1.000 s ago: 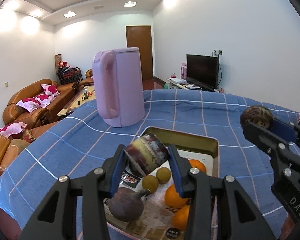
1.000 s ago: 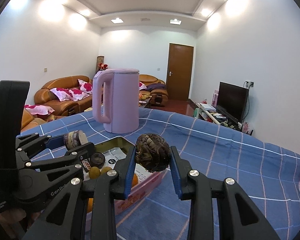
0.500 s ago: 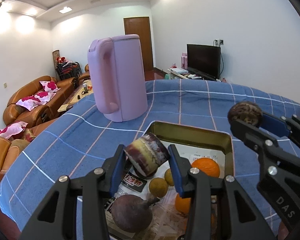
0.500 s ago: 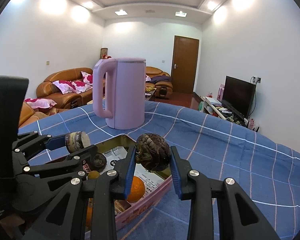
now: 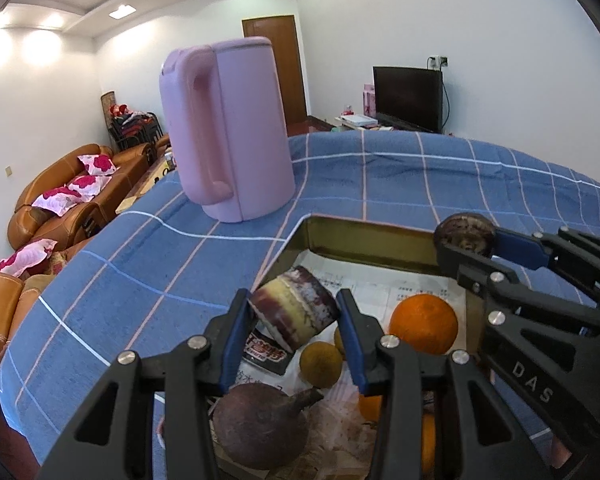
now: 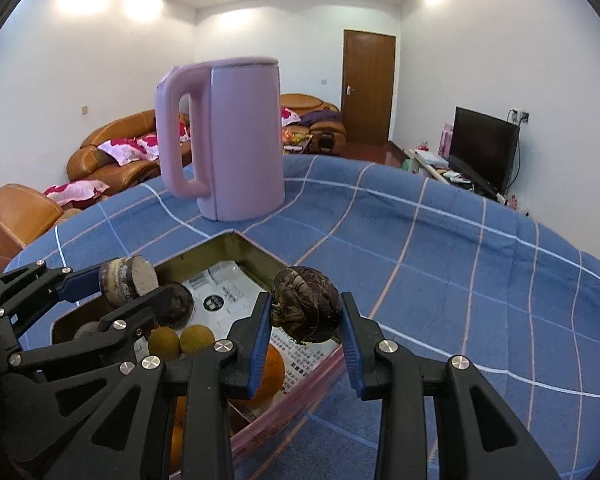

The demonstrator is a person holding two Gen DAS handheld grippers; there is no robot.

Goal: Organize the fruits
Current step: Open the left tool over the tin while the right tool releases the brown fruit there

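My left gripper (image 5: 294,316) is shut on a cut purple-and-cream root chunk (image 5: 294,314), held over the metal tray (image 5: 372,236). In the right wrist view the chunk (image 6: 128,286) shows at the left. My right gripper (image 6: 306,312) is shut on a dark brown wrinkled round fruit (image 6: 306,308) above the tray's right rim (image 6: 260,256); it also shows in the left wrist view (image 5: 464,232). In the tray lie an orange (image 5: 424,324), two small brown-green fruits (image 5: 320,364) and a dark purple beet-like root (image 5: 260,424) on printed paper.
A tall pink kettle (image 5: 228,132) stands on the blue checked tablecloth (image 5: 420,176) just beyond the tray. Brown sofas (image 5: 64,196) lie past the table's left edge, a television (image 5: 408,98) at the far right.
Both grippers, each still holding its item, have moved forward over the tray toward the kettle, which now looms larger. The right gripper has come lower over the tray's right rim.
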